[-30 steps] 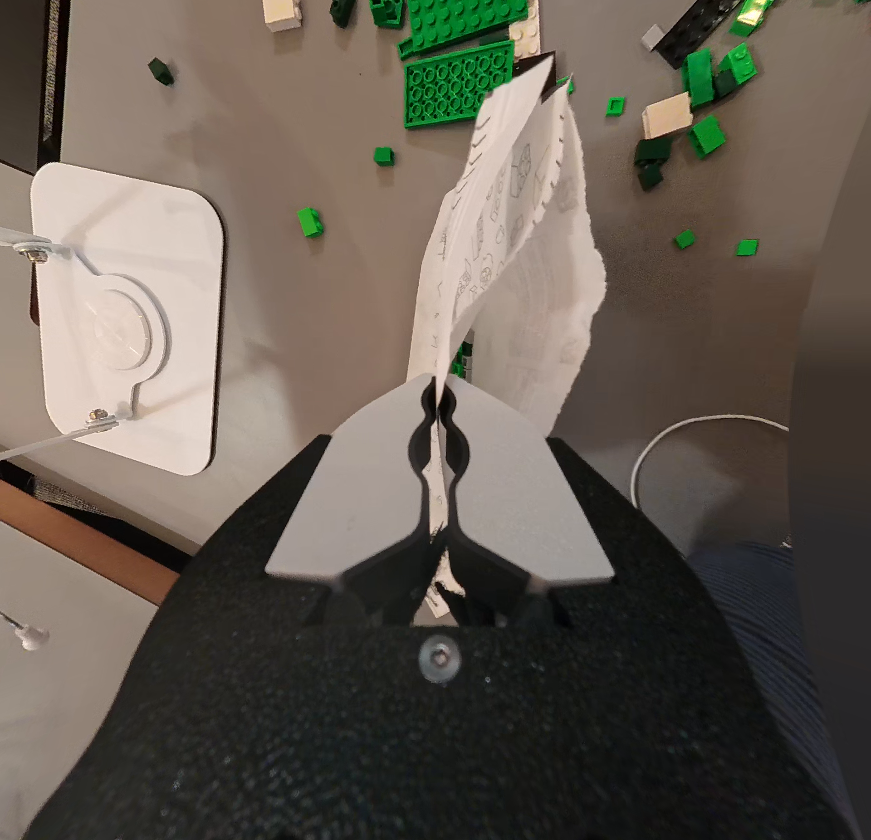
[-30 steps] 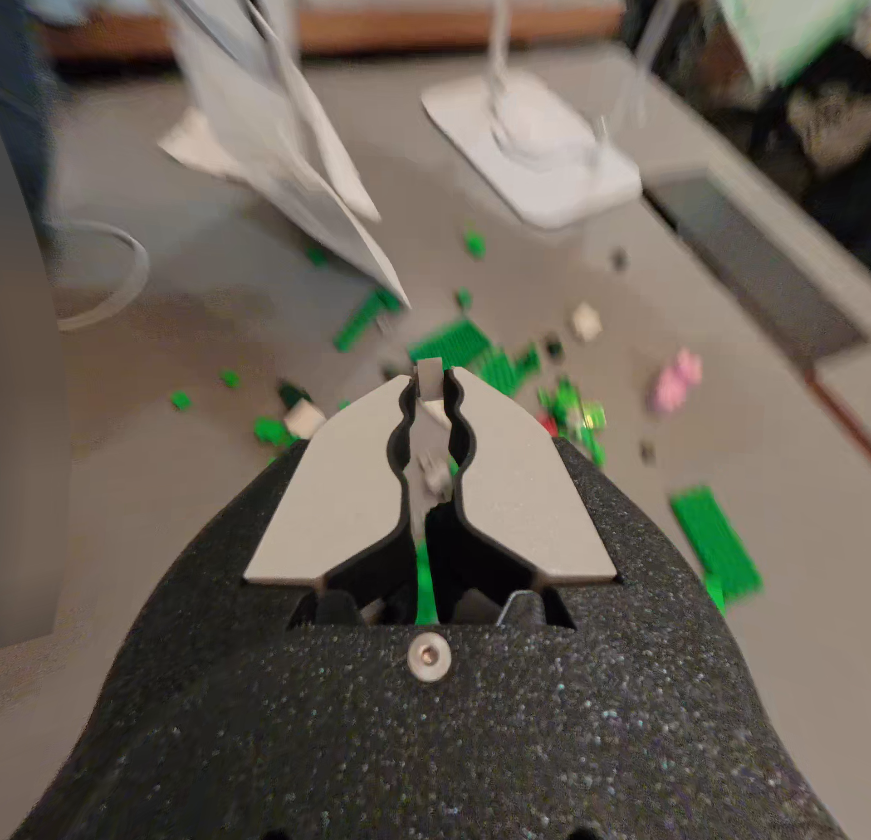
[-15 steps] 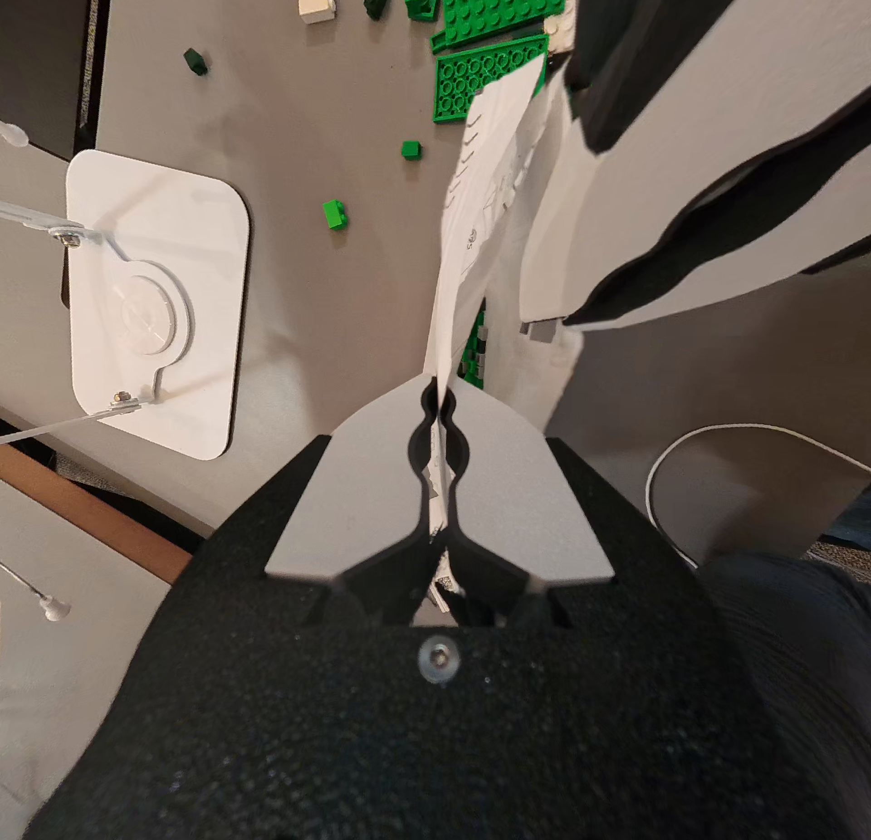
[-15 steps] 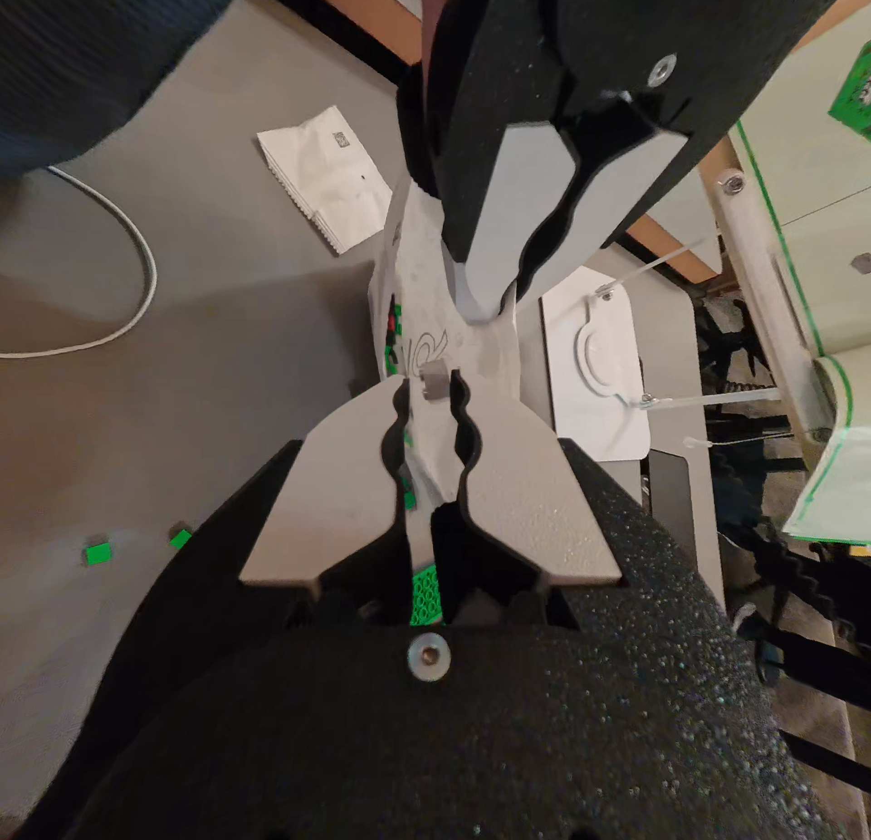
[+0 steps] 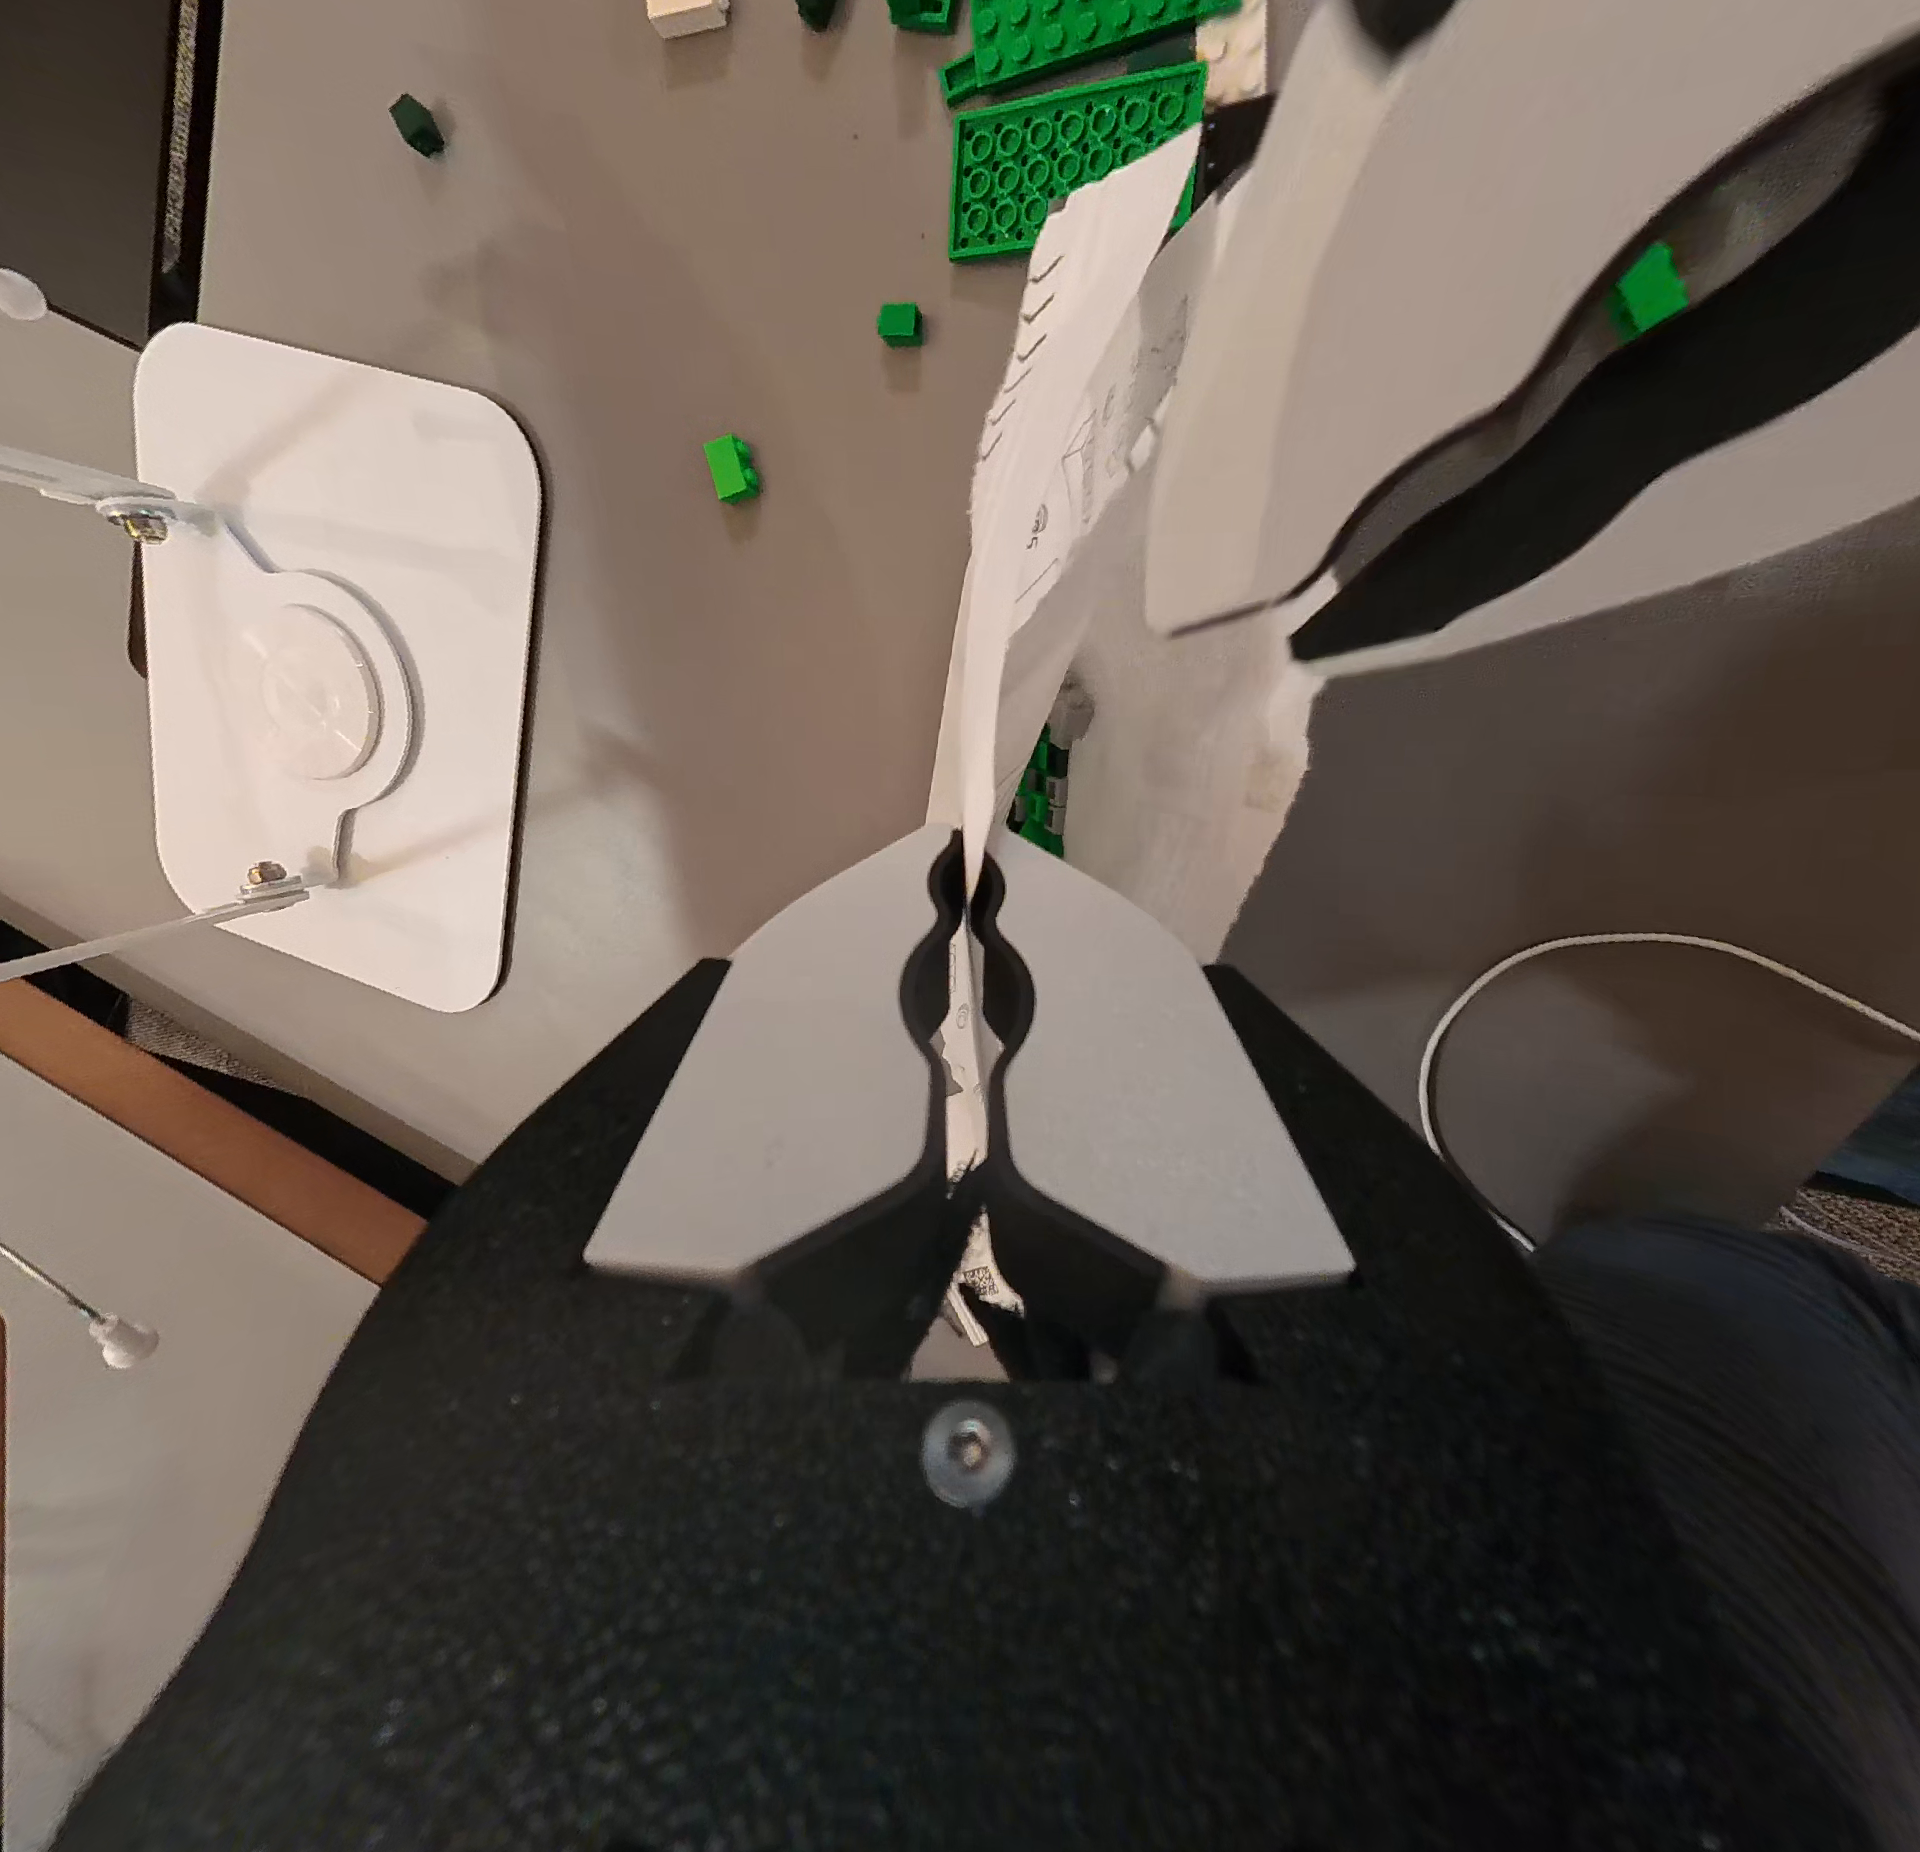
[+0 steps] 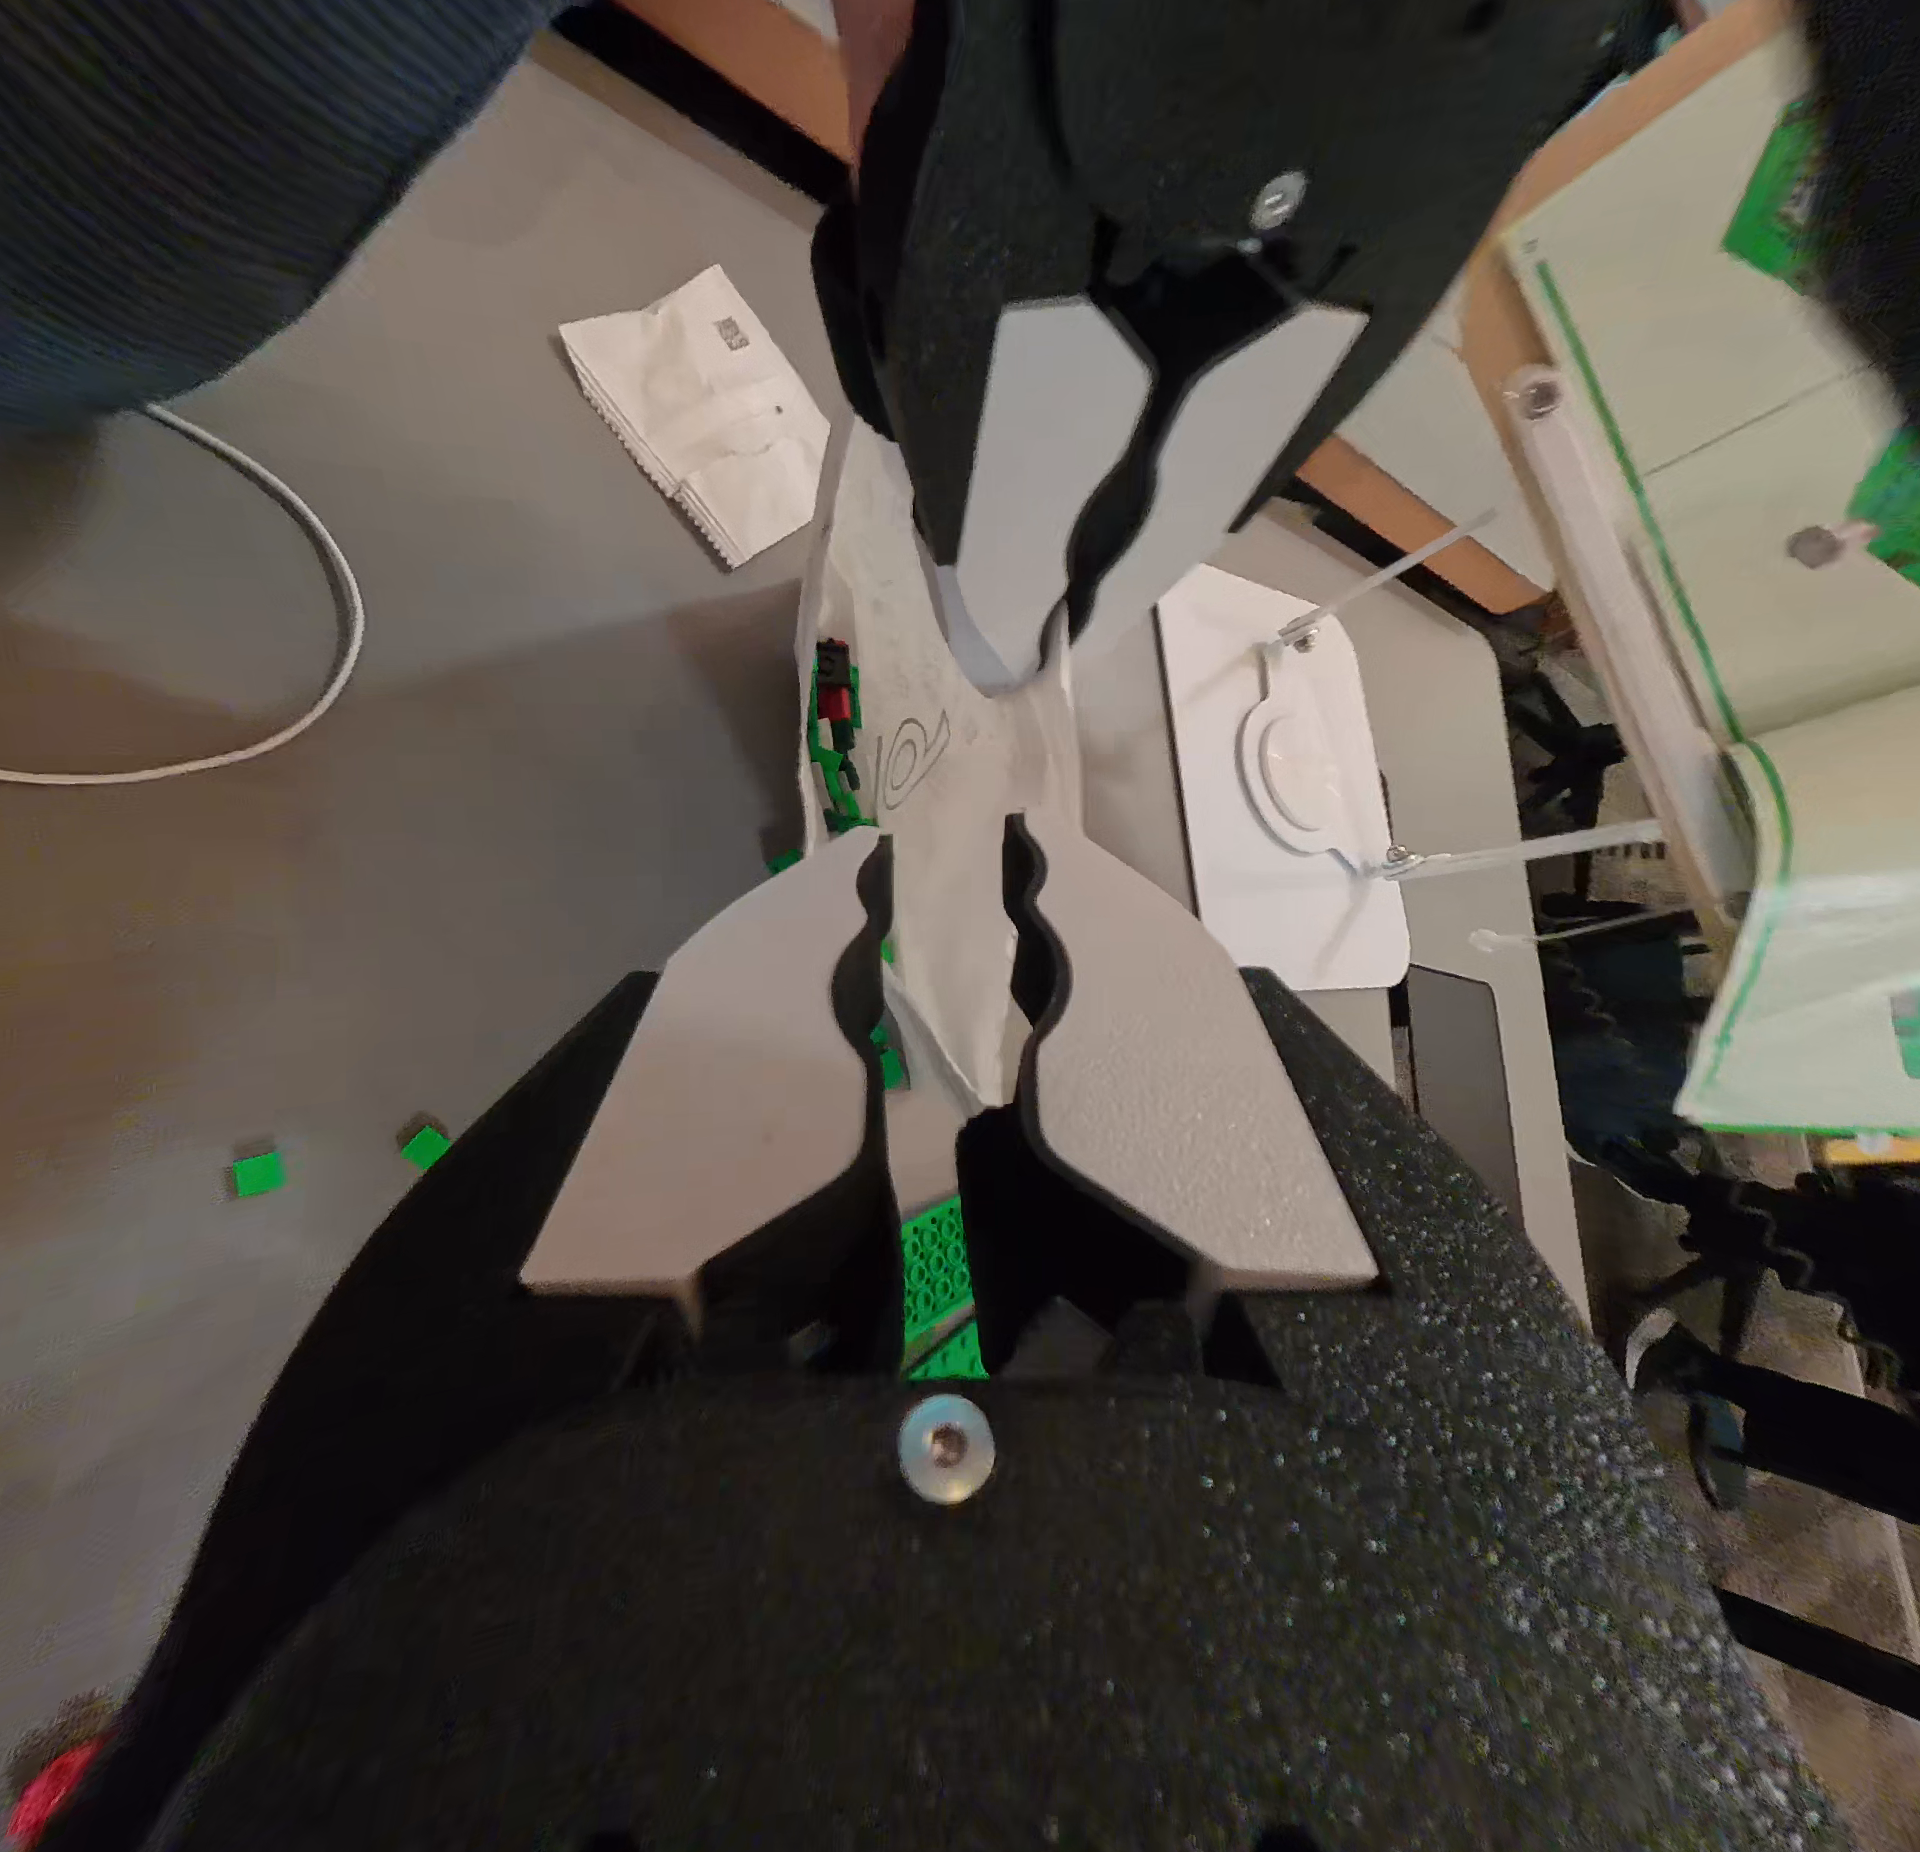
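Note:
My left gripper (image 5: 966, 857) is shut on the edge of a white paper bag (image 5: 1049, 514) and holds it up above the grey table. The bag hangs open, with green and red bricks (image 6: 836, 732) inside. A small grey piece (image 5: 1075, 701) shows in the bag's opening. My right gripper (image 6: 945, 836) is open and empty, its fingers right at the bag's mouth (image 6: 966, 763). It also shows at the upper right of the left wrist view (image 5: 1236, 639). The left gripper (image 6: 1023, 659) shows at the top of the right wrist view, pinching the bag.
Green plates (image 5: 1081, 161) and loose green, white and dark bricks lie on the table beyond the bag. A white stand base (image 5: 332, 659) sits to one side. A white cable (image 6: 312, 659) and a torn white packet (image 6: 707, 410) lie near a person's dark sleeve (image 6: 208, 140). The grippers' ends are close to 6 centimetres from one another.
My right gripper swung over to the bag with a small grey piece in its fingertips, then opened; the piece is no longer between them. The left gripper kept hold of the bag.

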`<state>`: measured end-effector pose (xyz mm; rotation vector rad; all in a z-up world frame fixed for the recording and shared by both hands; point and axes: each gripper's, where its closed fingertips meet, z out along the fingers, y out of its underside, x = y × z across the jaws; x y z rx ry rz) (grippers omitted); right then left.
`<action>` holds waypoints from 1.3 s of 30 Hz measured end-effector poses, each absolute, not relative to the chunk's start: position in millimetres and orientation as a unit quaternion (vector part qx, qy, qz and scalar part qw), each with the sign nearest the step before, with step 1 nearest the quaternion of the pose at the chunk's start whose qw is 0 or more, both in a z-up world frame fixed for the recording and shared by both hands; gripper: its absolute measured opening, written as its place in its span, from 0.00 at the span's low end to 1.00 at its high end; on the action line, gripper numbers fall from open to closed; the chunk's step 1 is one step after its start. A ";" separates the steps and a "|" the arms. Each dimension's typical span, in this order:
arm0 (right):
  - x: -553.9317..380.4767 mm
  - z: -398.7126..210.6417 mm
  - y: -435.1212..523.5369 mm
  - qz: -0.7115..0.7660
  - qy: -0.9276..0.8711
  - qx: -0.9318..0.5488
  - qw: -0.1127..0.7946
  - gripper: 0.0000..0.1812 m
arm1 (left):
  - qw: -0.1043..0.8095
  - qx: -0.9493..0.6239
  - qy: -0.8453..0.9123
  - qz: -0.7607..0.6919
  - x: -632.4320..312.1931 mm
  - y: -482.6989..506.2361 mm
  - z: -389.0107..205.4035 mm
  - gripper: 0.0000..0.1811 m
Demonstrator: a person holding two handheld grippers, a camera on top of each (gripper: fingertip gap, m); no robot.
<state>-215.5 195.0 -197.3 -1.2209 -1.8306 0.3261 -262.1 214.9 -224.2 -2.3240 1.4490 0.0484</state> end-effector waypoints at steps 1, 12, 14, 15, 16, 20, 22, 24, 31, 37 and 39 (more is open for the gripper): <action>-210.4 -190.1 194.9 0.136 -0.731 -0.494 0.451 0.11 | 0.200 -0.831 0.518 0.017 -262.0 214.9 -224.2 0.00; -60.4 -207.2 237.6 0.099 -0.592 -0.658 0.454 0.10 | 0.203 -0.829 0.521 0.005 -261.5 213.6 -223.9 0.00; -26.5 -224.9 244.1 0.094 -0.555 -0.698 0.443 0.09 | 0.206 -0.830 0.519 0.002 -262.4 213.8 -223.1 0.00; -11.5 -234.4 246.5 0.093 -0.537 -0.716 0.436 0.09 | 0.207 -0.830 0.518 0.001 -262.8 214.0 -222.9 0.00; 1.6 -244.1 248.2 0.092 -0.522 -0.732 0.428 0.09 | 0.207 -0.830 0.518 0.000 -263.0 214.0 -222.8 0.00; 16.7 -275.7 244.6 0.130 -0.493 -0.764 0.396 0.08 | 0.205 -0.830 0.518 0.000 -262.7 214.3 -223.8 0.00; 9.0 -288.4 242.1 0.136 -0.506 -0.763 0.378 0.08 | 0.203 -0.830 0.520 0.001 -261.9 214.3 -224.5 0.00; -0.9 -298.9 240.7 0.130 -0.530 -0.756 0.361 0.09 | 0.201 -0.830 0.521 0.002 -261.2 214.2 -225.2 0.00; -23.3 -319.9 245.6 0.148 -0.589 -0.733 0.306 0.11 | 0.201 -0.830 0.521 0.003 -261.4 212.8 -224.5 0.00; -29.0 -331.1 252.1 0.139 -0.628 -0.714 0.278 0.12 | 0.201 -0.829 0.521 0.002 -261.5 211.8 -223.9 0.00; -32.2 -330.3 253.1 0.151 -0.626 -0.715 0.272 0.11 | 0.201 -0.830 0.521 0.002 -261.4 211.5 -223.8 0.00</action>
